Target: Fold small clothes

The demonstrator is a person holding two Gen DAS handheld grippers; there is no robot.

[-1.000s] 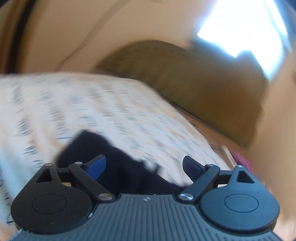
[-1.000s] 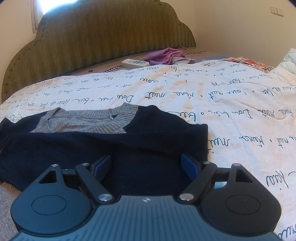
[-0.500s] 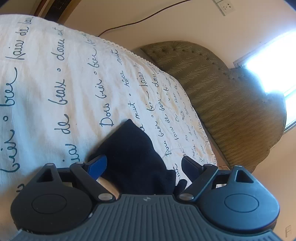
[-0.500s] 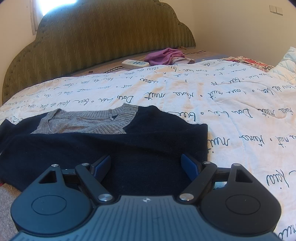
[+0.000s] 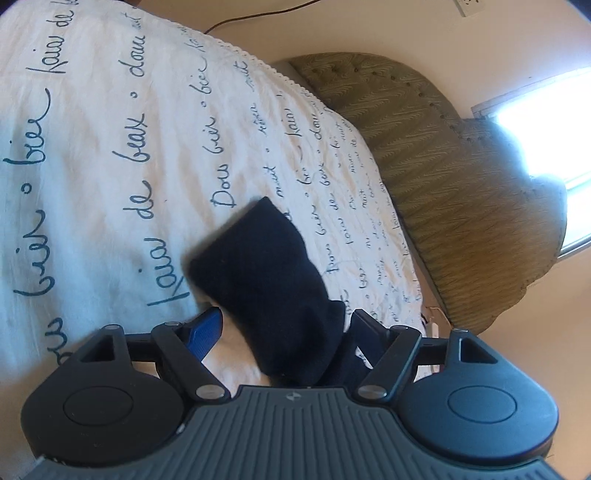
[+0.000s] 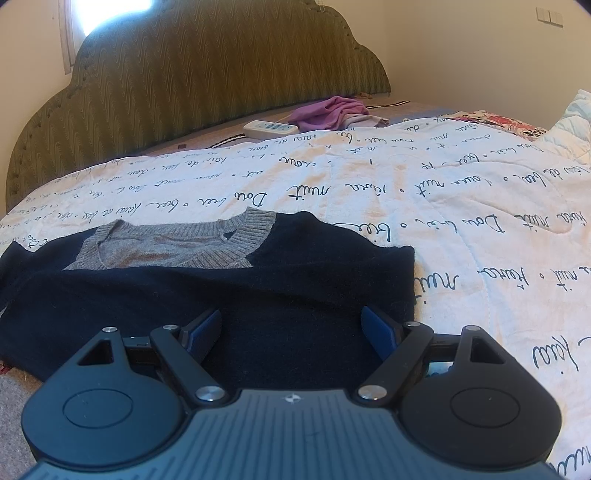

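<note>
The left gripper [image 5: 286, 328] has its fingers spread, and a dark navy sleeve [image 5: 266, 280] lies between them on the white bedcover [image 5: 110, 166]. The right gripper [image 6: 295, 328] also has spread fingers, low over the navy sweater [image 6: 258, 295], which lies flat on the bed. Its grey collar [image 6: 177, 247] points toward the green headboard [image 6: 207, 74].

Count, right wrist view: 1 navy sweater [image 6: 258, 295] with 1 grey collar [image 6: 173, 247], 1 white bedspread [image 6: 461, 206] with script print, 1 green headboard [image 6: 207, 74], 1 white power strip [image 6: 270, 129], 1 heap of purple cloth [image 6: 332, 110], 1 floral item [image 6: 498, 122] at far right, kind unclear

Left wrist view: 1 sleeve [image 5: 266, 273], 1 cable [image 5: 258, 14] on wall, 1 socket [image 5: 469, 5]

Grippers: 2, i.e. left gripper [image 5: 286, 326] and right gripper [image 6: 291, 326], two fingers each
</note>
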